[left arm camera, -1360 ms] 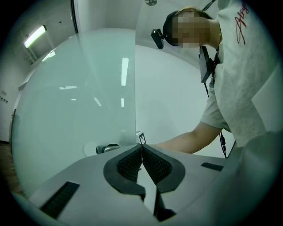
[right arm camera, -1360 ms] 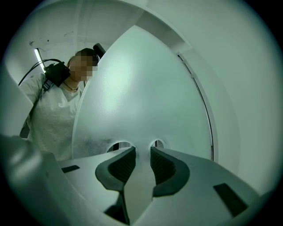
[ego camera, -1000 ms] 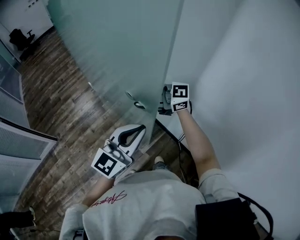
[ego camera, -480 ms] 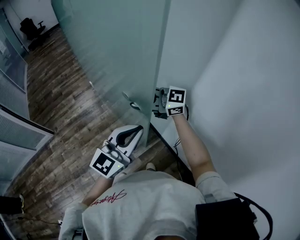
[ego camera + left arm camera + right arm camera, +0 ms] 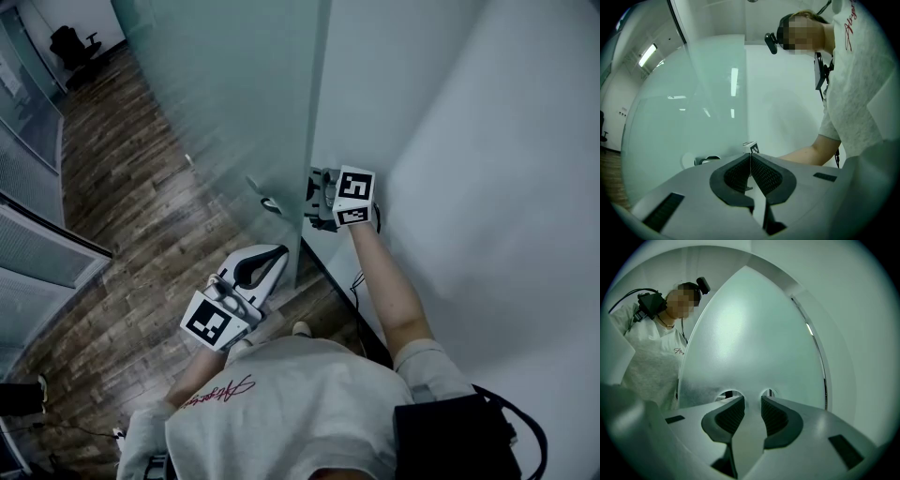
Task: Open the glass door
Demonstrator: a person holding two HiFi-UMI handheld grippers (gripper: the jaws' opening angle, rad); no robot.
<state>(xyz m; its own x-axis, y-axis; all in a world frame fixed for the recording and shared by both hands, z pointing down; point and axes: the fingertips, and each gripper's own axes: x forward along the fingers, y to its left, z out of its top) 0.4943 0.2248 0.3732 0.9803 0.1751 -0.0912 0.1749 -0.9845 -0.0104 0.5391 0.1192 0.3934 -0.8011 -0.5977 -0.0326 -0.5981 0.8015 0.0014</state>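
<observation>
The frosted glass door [image 5: 244,103] stands ajar, its free edge beside the white wall. My right gripper [image 5: 312,201] points level at that edge at handle height. In the right gripper view its jaws [image 5: 752,401] are closing with the door's edge [image 5: 751,380] between the pads, which look pressed to the glass. A metal handle [image 5: 266,202] sticks out of the door's far face just left of the gripper. My left gripper [image 5: 279,257] hangs lower, in front of the person's body, shut and empty [image 5: 750,157], facing the door [image 5: 693,117] and the handle fitting [image 5: 706,160].
A white wall [image 5: 487,187] runs close along the right. Dark wood flooring [image 5: 122,187] stretches left beyond the door, with a glass partition [image 5: 37,253] at the left edge and an office chair [image 5: 73,42] far back. A cable [image 5: 357,281] trails along the wall's foot.
The door's edge and my right gripper on it have shifted a little to the left in the head view. My left gripper has drifted slightly, still low and shut.
</observation>
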